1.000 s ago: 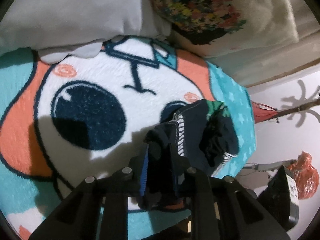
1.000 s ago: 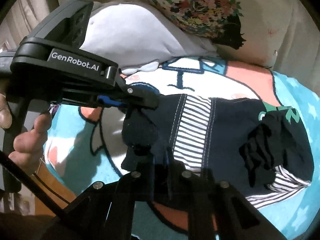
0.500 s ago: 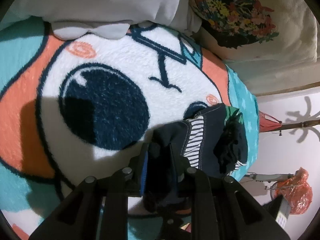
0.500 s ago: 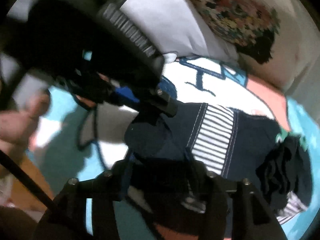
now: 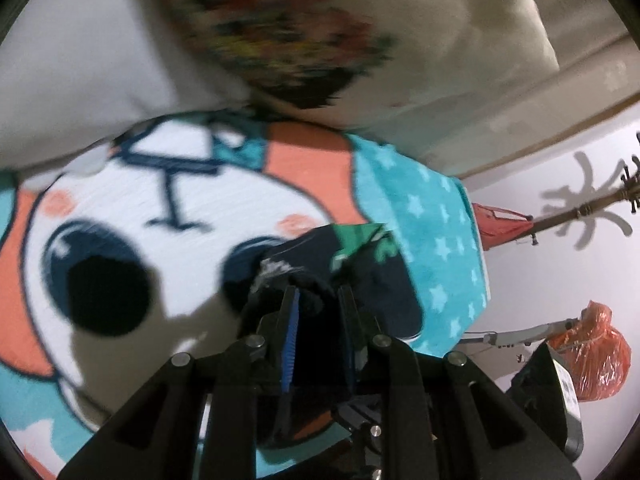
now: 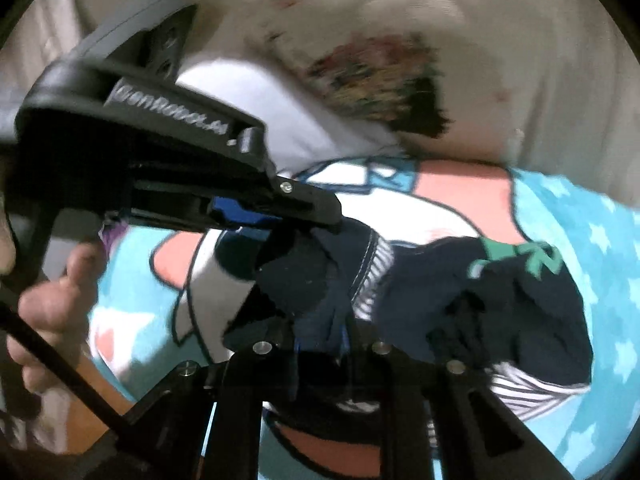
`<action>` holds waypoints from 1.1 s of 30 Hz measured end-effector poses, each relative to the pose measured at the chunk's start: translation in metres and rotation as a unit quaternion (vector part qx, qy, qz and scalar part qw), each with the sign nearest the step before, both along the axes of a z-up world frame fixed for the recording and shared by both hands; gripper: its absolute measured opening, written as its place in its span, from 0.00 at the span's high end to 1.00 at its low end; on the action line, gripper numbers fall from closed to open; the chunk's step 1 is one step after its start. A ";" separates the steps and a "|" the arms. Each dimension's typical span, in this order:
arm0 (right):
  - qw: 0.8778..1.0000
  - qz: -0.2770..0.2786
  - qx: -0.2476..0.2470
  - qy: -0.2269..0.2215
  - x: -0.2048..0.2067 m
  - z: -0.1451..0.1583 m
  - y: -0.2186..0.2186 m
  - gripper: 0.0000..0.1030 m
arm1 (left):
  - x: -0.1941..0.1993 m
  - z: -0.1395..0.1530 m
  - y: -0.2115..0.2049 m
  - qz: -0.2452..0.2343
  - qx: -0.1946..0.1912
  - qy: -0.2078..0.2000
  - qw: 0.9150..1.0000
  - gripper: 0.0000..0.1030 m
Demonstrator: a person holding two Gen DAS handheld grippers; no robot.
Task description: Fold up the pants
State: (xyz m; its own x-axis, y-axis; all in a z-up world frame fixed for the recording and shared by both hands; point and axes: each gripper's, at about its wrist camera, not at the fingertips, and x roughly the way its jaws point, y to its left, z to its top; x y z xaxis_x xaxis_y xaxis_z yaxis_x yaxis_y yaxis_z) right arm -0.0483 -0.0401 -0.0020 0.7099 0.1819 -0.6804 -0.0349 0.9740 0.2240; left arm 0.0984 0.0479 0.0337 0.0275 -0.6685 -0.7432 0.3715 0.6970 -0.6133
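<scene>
The pants (image 6: 492, 296) are dark navy with striped white panels and a green print, lying on a cartoon blanket (image 5: 200, 208). My left gripper (image 5: 318, 300) is shut on a bunched navy edge of the pants (image 5: 360, 264). In the right wrist view the left gripper (image 6: 320, 216) reaches in from the left above the cloth. My right gripper (image 6: 322, 328) is shut on the near edge of the pants, which are gathered and lifted at that end. The far end lies crumpled on the blanket.
A white pillow (image 5: 80, 68) and a floral cushion (image 5: 288, 40) lie at the blanket's far edge. Off the bed to the right stand a coat rack (image 5: 580, 212), an orange bag (image 5: 592, 348) and a black box (image 5: 548, 392). A hand (image 6: 52, 304) holds the left gripper's handle.
Both grippers have carried the held edge of the pants toward the far end, so the cloth is more bunched and folded over. The views are blurred from motion.
</scene>
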 end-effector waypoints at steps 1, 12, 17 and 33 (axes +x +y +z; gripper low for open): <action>1.000 -0.011 0.017 -0.001 -0.002 0.002 -0.013 0.84 | 0.001 0.002 -0.010 -0.005 -0.001 0.000 1.000 0.83; 0.975 -0.114 0.190 0.003 -0.022 -0.014 -0.172 0.83 | -0.010 0.008 -0.155 -0.086 0.026 -0.004 0.996 0.86; 0.967 -0.166 0.192 0.032 -0.025 -0.037 -0.214 0.76 | -0.016 0.010 -0.176 -0.105 0.021 0.006 0.994 0.77; 0.970 -0.155 0.185 0.040 -0.045 -0.018 -0.232 0.47 | -0.017 -0.022 -0.080 0.022 0.042 0.027 0.999 0.61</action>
State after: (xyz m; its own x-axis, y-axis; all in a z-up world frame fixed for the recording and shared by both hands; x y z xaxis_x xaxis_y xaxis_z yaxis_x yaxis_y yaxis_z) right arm -0.0932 -0.2717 -0.0197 0.7169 0.2101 -0.6647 0.2790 0.7874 0.5497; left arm 0.0815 -0.0326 0.0122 0.0125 -0.6026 -0.7979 0.3075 0.7616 -0.5704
